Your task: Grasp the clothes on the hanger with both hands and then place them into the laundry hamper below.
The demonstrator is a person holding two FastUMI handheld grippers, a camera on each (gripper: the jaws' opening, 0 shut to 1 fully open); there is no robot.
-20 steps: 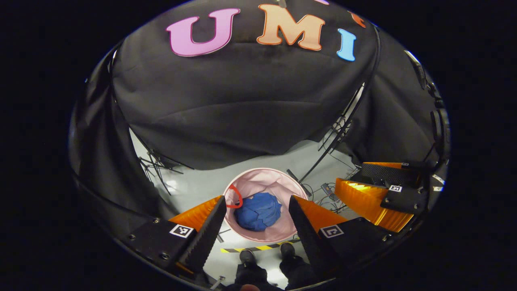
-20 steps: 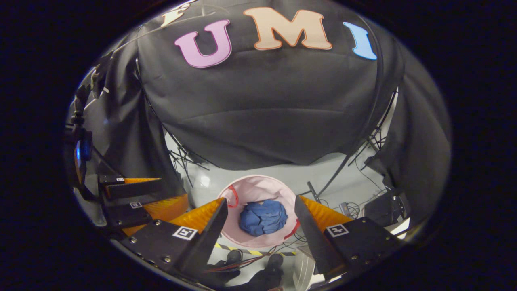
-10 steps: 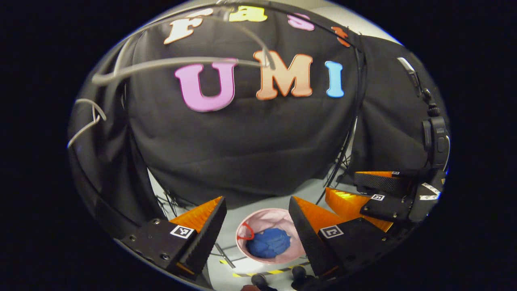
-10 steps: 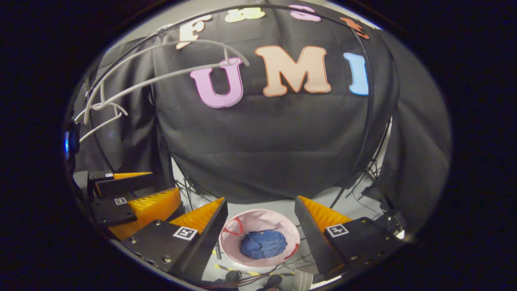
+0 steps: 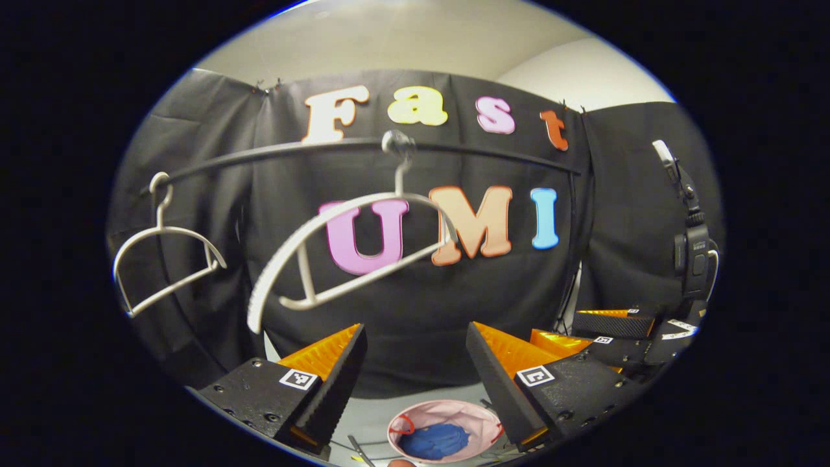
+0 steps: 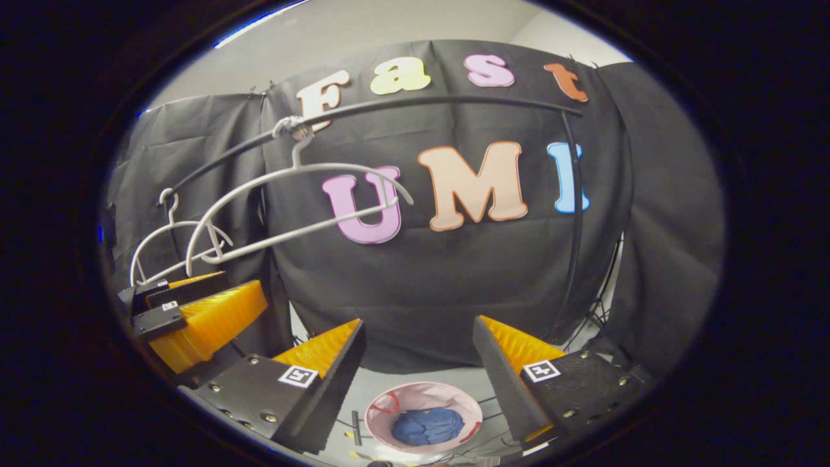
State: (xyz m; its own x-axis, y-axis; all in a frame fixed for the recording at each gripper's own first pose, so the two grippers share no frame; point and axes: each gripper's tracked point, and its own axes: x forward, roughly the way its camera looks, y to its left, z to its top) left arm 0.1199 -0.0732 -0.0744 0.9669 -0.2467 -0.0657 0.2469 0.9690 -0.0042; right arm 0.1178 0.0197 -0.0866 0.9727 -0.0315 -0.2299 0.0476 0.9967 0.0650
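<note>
The blue clothes [image 5: 433, 440] are seen bunched in a heap inside the pink laundry hamper [image 5: 447, 415], which stands on the floor well below the rail [image 5: 363, 146] and is taken here as the landmark. From the hamper, both grippers are held high above and level, pointed forward at the booth wall rather than down. The left gripper [image 5: 415, 363] is held with its jaws wide apart and nothing between them; the hamper is seen low between and beneath its fingers. The right gripper [image 6: 418, 363] is likewise spread and empty, with the hamper directly below its gap. Neither is judged clearly nearer to the hamper. Above the hamper, two bare white hangers are hung from the rail: the nearer hanger [image 5: 350, 253], tilted, and a farther hanger [image 5: 165, 259] off to its left. No garment is seen on either. The heap has no clear long axis. The placing is judged done, with nothing left to be grasped.
</note>
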